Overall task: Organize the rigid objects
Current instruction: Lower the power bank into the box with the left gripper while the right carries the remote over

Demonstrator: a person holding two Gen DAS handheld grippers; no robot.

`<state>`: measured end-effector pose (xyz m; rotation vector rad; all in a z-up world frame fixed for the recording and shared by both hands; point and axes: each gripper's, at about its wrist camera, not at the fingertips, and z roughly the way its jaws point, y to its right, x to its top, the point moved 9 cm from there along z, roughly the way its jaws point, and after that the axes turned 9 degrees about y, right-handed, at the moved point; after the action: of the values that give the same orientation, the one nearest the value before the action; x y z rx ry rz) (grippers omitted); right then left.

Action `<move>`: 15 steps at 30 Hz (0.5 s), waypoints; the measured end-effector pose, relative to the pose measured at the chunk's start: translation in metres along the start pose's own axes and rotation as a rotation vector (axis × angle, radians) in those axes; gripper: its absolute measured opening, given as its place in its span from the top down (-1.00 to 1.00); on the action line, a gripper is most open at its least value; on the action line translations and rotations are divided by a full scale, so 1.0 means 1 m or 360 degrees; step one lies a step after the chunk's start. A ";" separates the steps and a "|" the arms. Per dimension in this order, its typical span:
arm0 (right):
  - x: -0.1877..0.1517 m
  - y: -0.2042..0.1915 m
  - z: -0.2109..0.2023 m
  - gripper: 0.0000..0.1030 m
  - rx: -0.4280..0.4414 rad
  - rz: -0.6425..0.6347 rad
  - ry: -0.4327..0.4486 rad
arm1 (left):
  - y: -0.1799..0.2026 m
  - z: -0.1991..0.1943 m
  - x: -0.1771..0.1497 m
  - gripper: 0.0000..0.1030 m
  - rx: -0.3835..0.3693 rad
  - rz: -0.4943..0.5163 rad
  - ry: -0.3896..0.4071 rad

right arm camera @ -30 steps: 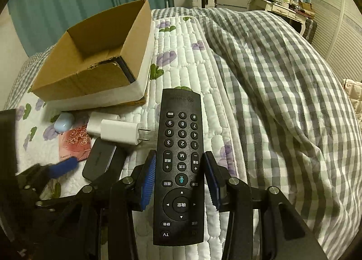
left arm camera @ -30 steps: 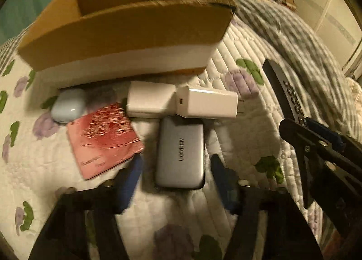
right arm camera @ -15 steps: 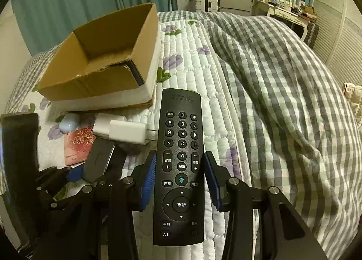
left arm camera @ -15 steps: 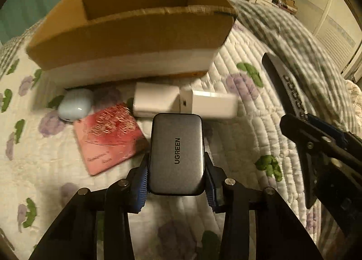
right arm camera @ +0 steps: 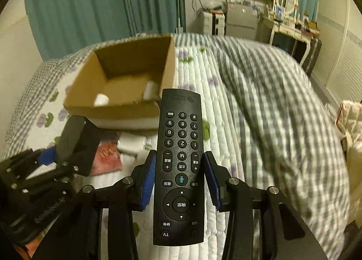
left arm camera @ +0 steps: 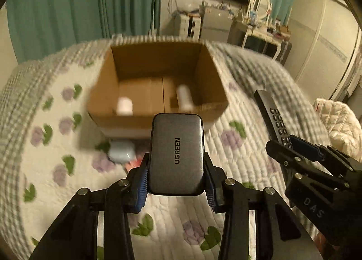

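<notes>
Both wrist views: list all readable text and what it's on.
"UGREEN": gray power bank, held in left claw.
"DAS": right claw body, seen from the left wrist.
"0"-"9", "#", "M", "TV": black remote, held in right claw.
Remote's Chinese key labels and top logo: too small to read.

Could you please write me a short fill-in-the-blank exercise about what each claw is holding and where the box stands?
1. The left claw grips a grey charger labelled ____.
2. The right claw grips a black ____.
3. The cardboard box stands on the ____.
4. The box holds ____ white items.

Answers: UGREEN; remote; bed; two
</notes>
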<state>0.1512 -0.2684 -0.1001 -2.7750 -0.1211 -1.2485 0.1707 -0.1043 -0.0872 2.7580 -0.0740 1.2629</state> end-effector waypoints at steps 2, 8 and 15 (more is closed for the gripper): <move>0.015 -0.007 -0.010 0.22 0.0007 -0.0032 0.0046 | -0.004 -0.008 0.016 0.19 -0.0006 0.0005 0.0051; 0.070 -0.036 -0.024 0.22 0.0068 -0.0140 0.0169 | -0.022 -0.014 0.066 0.19 -0.0012 0.0024 0.0162; 0.127 -0.065 -0.003 0.22 0.0158 -0.0183 0.0251 | -0.042 0.017 0.106 0.18 0.0039 0.0125 0.0266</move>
<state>0.2258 -0.2000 0.0010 -2.6074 -0.3249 -1.4405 0.2567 -0.0641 -0.0209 2.6813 -0.1551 1.5185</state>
